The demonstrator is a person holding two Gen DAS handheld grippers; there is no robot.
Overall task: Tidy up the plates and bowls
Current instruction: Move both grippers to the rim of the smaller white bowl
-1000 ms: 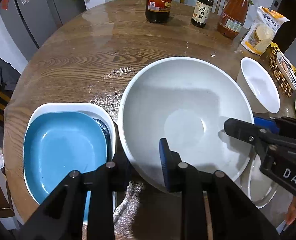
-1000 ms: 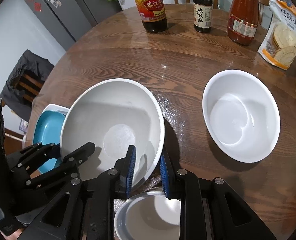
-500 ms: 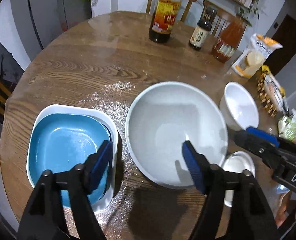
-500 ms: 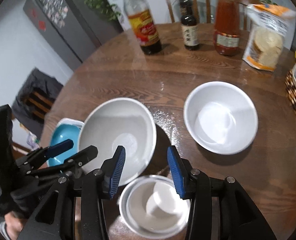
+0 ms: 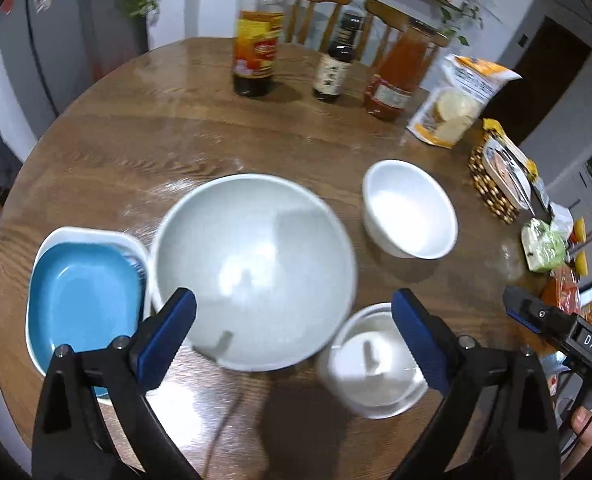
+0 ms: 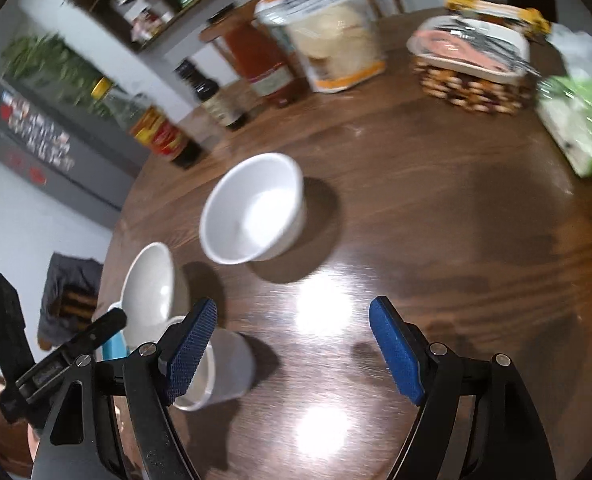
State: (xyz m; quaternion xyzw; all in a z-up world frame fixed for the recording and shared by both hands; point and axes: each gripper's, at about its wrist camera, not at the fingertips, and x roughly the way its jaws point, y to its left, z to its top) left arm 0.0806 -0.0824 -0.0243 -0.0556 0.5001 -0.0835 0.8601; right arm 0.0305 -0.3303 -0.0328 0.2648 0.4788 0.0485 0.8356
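Left wrist view: the left tongs (image 5: 294, 328) stand spread wide above the round wooden table (image 5: 144, 148), pads pressing on nothing; their jaws have just been opening. Between and beyond the blue pads sits the large white bowl (image 5: 256, 272), resting on the table. Touching or nearly touching its left rim is the blue plate (image 5: 82, 300), nested inside a white square dish (image 5: 92, 236). Just beside the large bowl's lower right edge stands a small white bowl (image 5: 371, 364), partly behind the right-hand pad. Further back and to the right, well apart, is a medium white bowl (image 5: 409, 210). At the far edge stand a dark sauce bottle (image 5: 256, 48), a small soy bottle (image 5: 333, 64), a red sauce jar (image 5: 395, 76) and a bag of crackers (image 5: 455, 100); a woven basket (image 5: 495, 184) sits to the right. The right tongs (image 5: 519, 310) poke in at the right edge.

Right wrist view, blurred: the right tongs (image 6: 294, 350) are spread with only bare table between the pads; their jaws have just been opening. The small white bowl (image 6: 228, 368) sits partly behind the left-hand pad, though I cannot tell whether they touch. The large white bowl (image 6: 150, 284) lies beyond it to the left, the medium white bowl (image 6: 254, 210) further up. Part of the left tongs (image 6: 68, 352) shows at lower left.
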